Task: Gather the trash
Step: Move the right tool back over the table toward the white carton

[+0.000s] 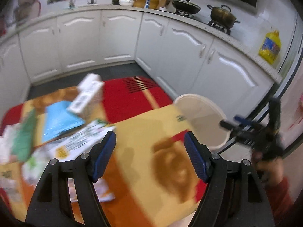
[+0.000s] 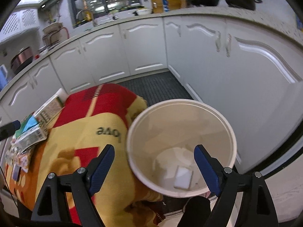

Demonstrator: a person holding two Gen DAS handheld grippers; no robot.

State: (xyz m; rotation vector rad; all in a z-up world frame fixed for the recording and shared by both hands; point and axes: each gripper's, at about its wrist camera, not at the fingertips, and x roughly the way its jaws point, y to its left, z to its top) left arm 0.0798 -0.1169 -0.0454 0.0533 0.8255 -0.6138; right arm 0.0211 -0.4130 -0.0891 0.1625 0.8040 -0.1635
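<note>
A white round bin (image 2: 230, 130) stands on the floor beside a table covered with a red and yellow cloth (image 2: 79, 132). A small white packet (image 2: 183, 177) lies at the bin's bottom. My right gripper (image 2: 154, 167) is open and empty above the bin's near rim. My left gripper (image 1: 150, 151) is open and empty above the cloth (image 1: 144, 162). Trash lies on the table's left part: a white carton (image 1: 87, 95), a flat printed box (image 1: 79, 143), a blue packet (image 1: 60, 121) and a green wrapper (image 1: 24, 138). The bin (image 1: 204, 117) shows at the table's right edge.
White kitchen cabinets (image 2: 144, 45) run behind and to the right, with a dark floor mat (image 2: 157, 87) between. Pots (image 1: 223, 15) sit on the stove and a yellow bottle (image 1: 269, 46) on the counter. The right gripper (image 1: 251, 132) appears in the left wrist view.
</note>
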